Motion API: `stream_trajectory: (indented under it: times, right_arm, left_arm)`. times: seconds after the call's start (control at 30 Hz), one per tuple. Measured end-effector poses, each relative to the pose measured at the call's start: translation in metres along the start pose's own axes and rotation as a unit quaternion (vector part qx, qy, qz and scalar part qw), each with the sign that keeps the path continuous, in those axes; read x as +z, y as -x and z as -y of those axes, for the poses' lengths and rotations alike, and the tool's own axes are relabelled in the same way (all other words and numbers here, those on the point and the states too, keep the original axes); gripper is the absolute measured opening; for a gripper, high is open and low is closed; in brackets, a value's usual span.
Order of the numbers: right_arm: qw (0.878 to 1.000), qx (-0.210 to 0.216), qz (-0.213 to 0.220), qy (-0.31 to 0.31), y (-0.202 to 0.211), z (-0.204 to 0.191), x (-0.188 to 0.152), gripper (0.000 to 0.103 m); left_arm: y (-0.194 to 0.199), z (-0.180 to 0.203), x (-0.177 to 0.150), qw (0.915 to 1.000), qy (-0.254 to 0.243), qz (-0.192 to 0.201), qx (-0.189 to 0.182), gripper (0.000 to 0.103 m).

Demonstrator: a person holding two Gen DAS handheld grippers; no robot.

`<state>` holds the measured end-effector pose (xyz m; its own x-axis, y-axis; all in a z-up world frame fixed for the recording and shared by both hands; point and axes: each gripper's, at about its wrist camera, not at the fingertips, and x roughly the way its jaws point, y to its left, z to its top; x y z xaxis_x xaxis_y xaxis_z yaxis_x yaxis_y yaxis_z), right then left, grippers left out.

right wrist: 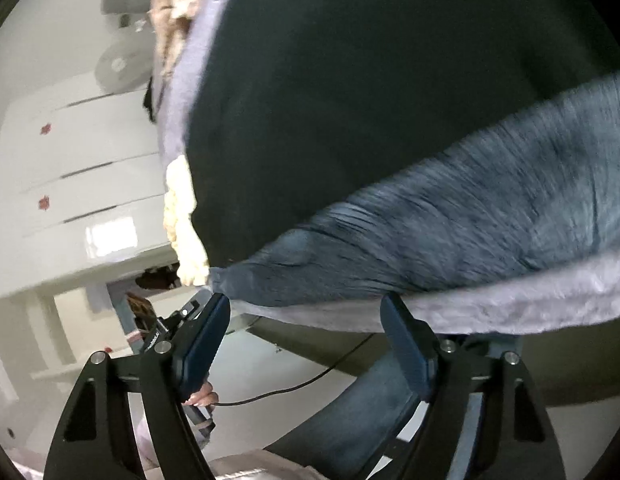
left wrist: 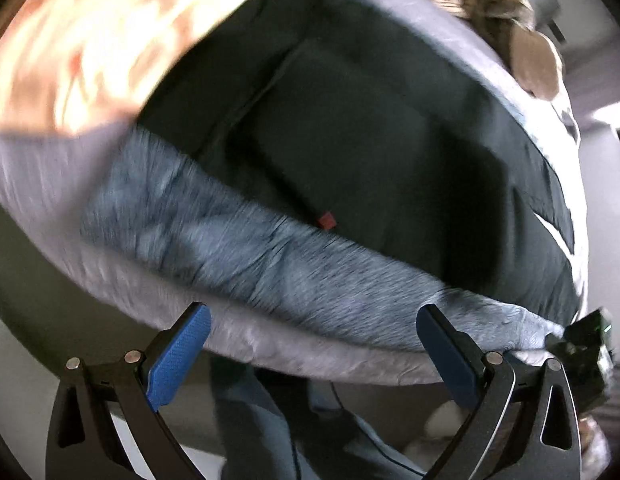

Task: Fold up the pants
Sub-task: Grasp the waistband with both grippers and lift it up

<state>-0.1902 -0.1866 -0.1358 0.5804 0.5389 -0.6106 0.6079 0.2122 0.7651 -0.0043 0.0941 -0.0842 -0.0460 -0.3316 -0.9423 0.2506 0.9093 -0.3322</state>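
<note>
Pants (left wrist: 350,152), dark with a grey band, lie flat on a lilac-covered bed (left wrist: 38,168) beside white drawers (right wrist: 90,160); both grippers' jaws gape empty.

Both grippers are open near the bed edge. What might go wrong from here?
1. The pants lie along the bed edge; a nudge may drag them off.
2. Both views are blurred, so the left gripper or right gripper may close on the blanket as well.
3. A cable trails below the right gripper and may snag.
</note>
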Motion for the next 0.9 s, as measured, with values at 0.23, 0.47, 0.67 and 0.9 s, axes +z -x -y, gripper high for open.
stream_trajectory:
  times: [0.23, 0.47, 0.67, 0.9]
  right_arm:
    - [0.999, 0.030, 0.019, -0.007, -0.007, 0.007, 0.009, 0.081]
    - [0.996, 0.053, 0.027, -0.061, -0.021, 0.022, 0.013, 0.068]
    - [0.997, 0.058, 0.046, -0.030, -0.009, 0.000, 0.010, 0.010]
    - [0.994, 0.060, 0.066, 0.063, 0.025, -0.066, 0.022, 0.010]
  left_arm:
    - [-0.018, -0.004, 0.007, 0.9972, 0.031, 0.012, -0.067, 0.103]
    - [-0.029, -0.009, 0.019, 0.9957, 0.063, 0.006, -0.067, 0.090]
    - [-0.014, -0.022, 0.022, 0.9921, 0.084, 0.014, -0.093, 0.025]
    - [0.039, 0.013, 0.052, 0.9892, 0.052, 0.077, -0.114, 0.025]
